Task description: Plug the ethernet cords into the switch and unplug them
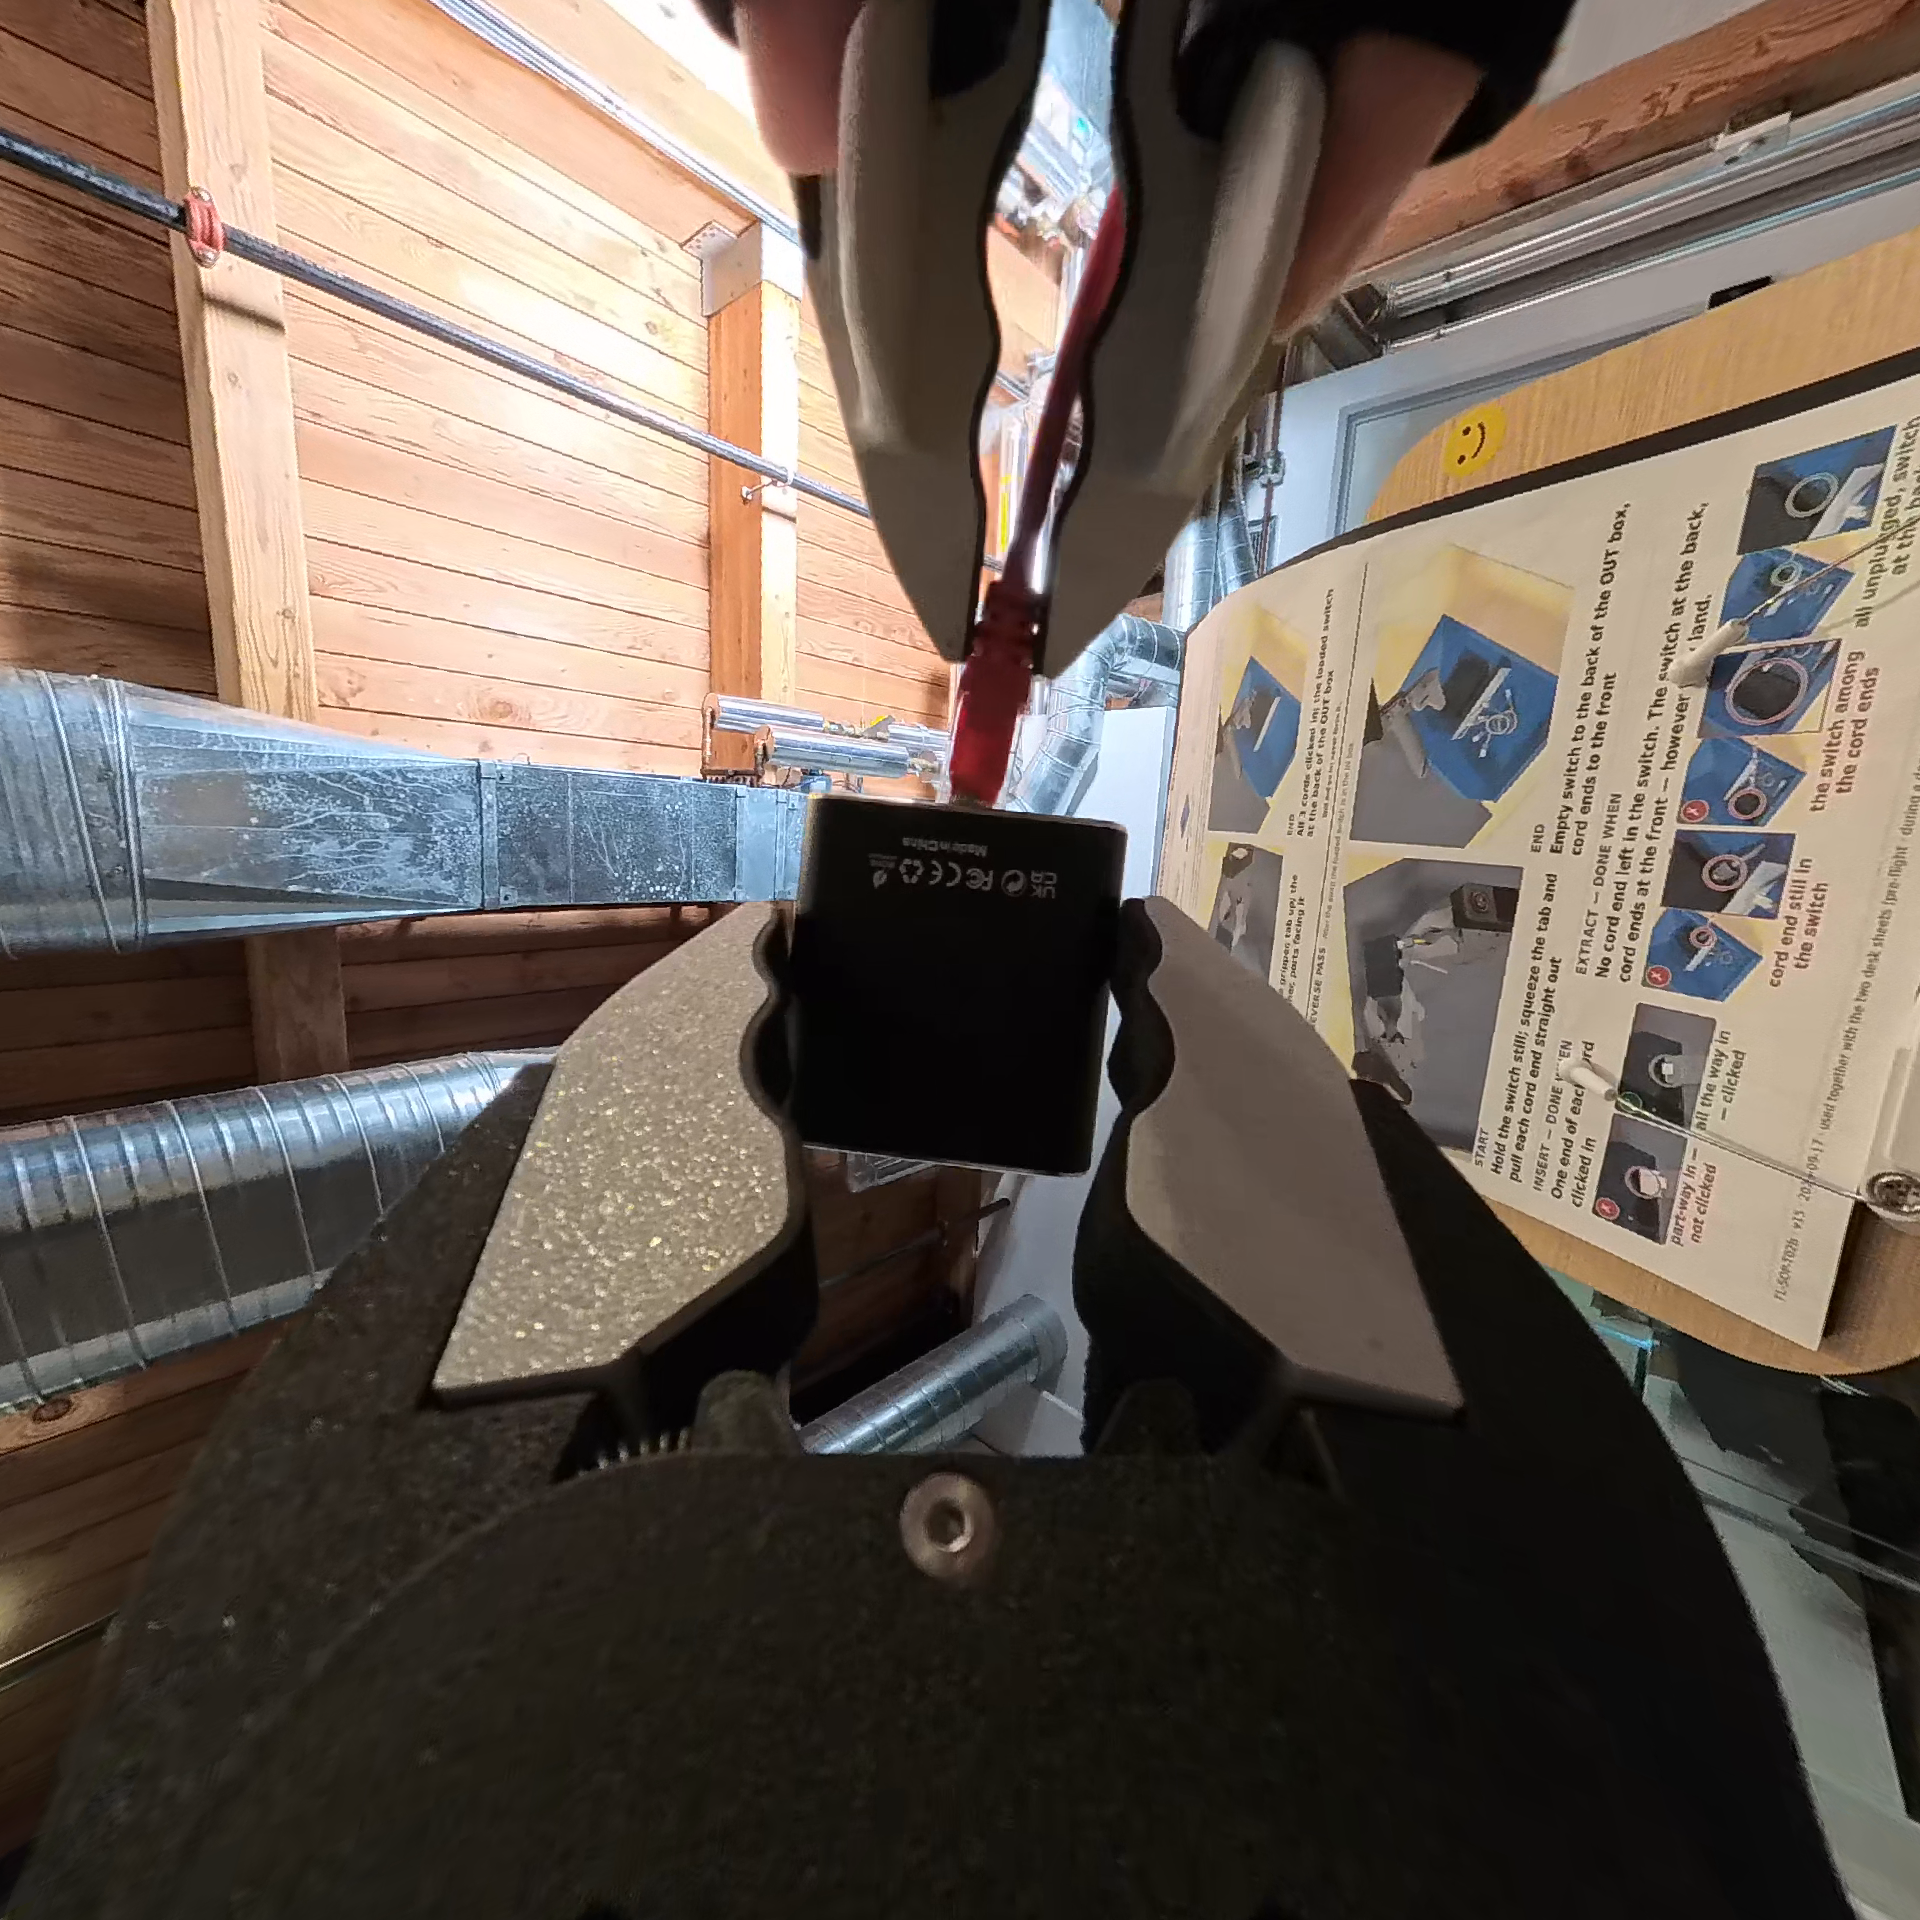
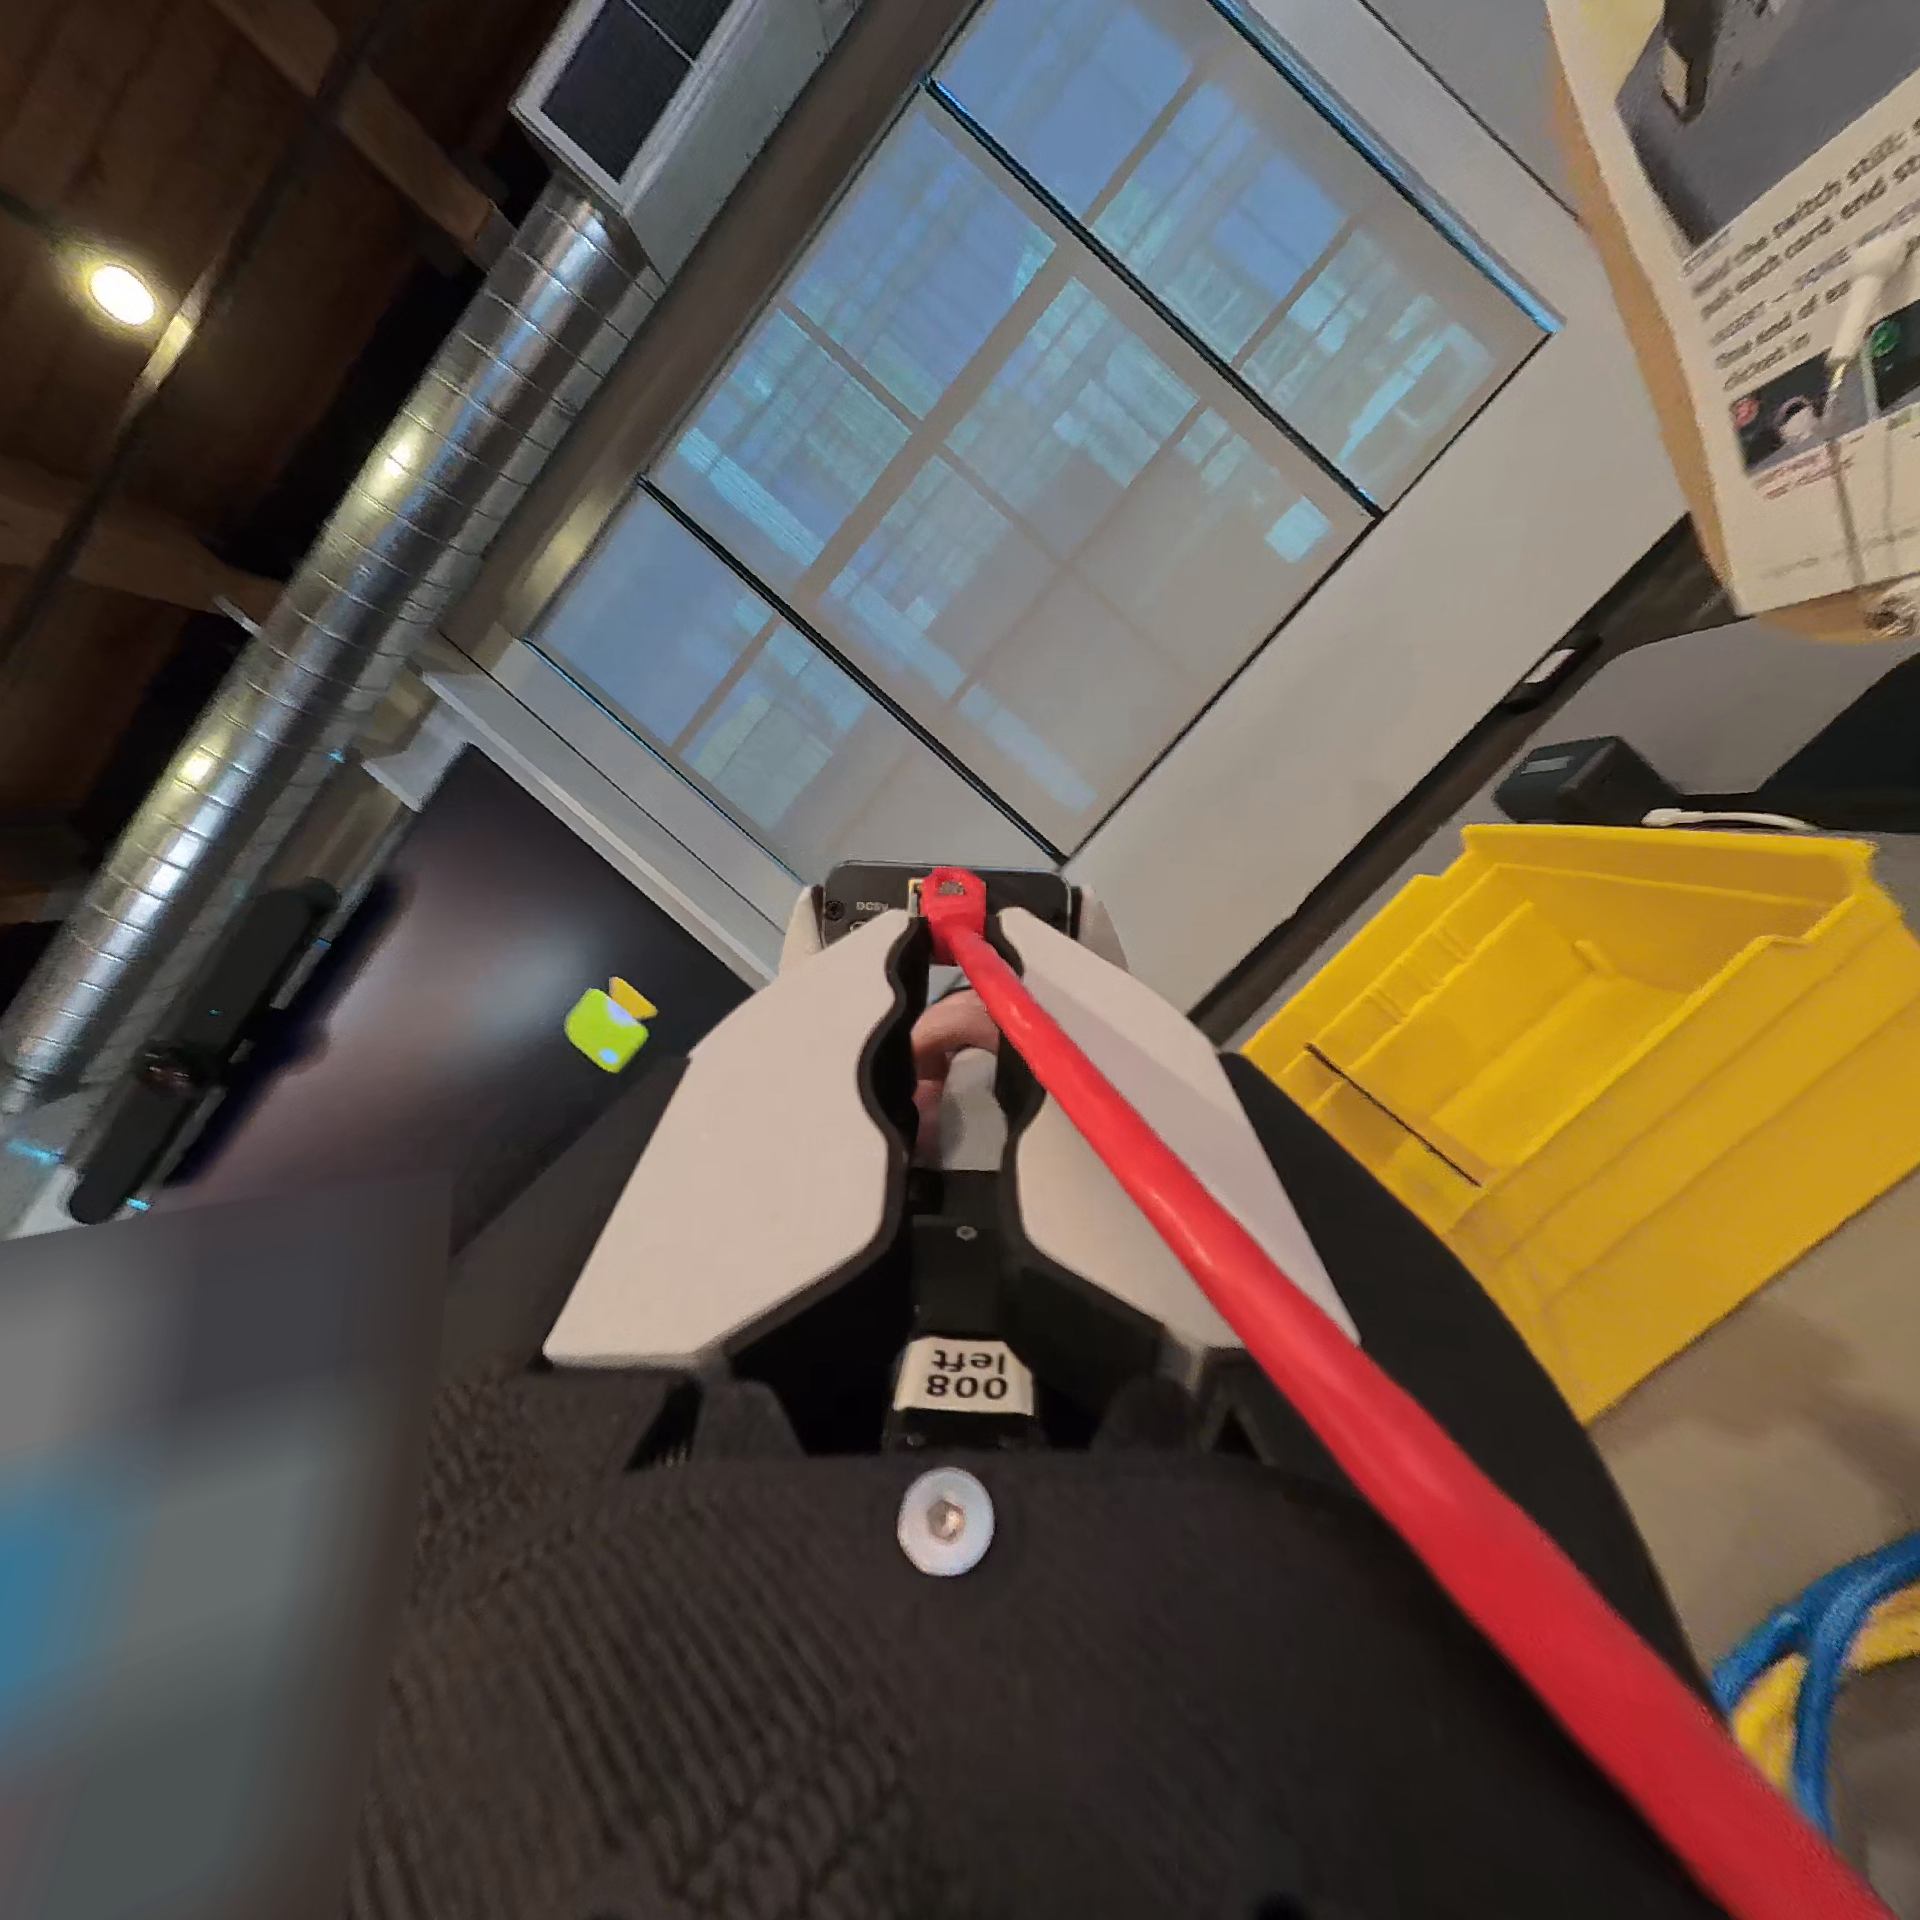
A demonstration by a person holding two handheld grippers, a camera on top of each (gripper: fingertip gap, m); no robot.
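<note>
My left gripper [image 1: 956, 935] is shut on the black switch [image 1: 951, 997], gripping its two sides, with the port side facing away from the camera. My right gripper [image 1: 1003, 649] comes from the far side and is shut on the red ethernet cord [image 1: 1049, 416], just behind its plug [image 1: 977, 743]. The plug's tip meets the switch's far face; I cannot tell how deep it sits. In the right wrist view my right gripper [image 2: 961, 930] pinches the red cord [image 2: 1247, 1299] at the switch's [image 2: 1039, 894] port face. The cord trails back to the lower right.
A yellow bin [image 2: 1558, 1091] stands to the right. Blue and yellow cords [image 2: 1808, 1662] lie at the lower right. An instruction sheet on a wooden board [image 1: 1558, 883] hangs close on the right. Metal ducts [image 1: 312, 831] and a timber wall lie beyond. The gap from one gripper's tips to the other's is roughly 4 cm.
</note>
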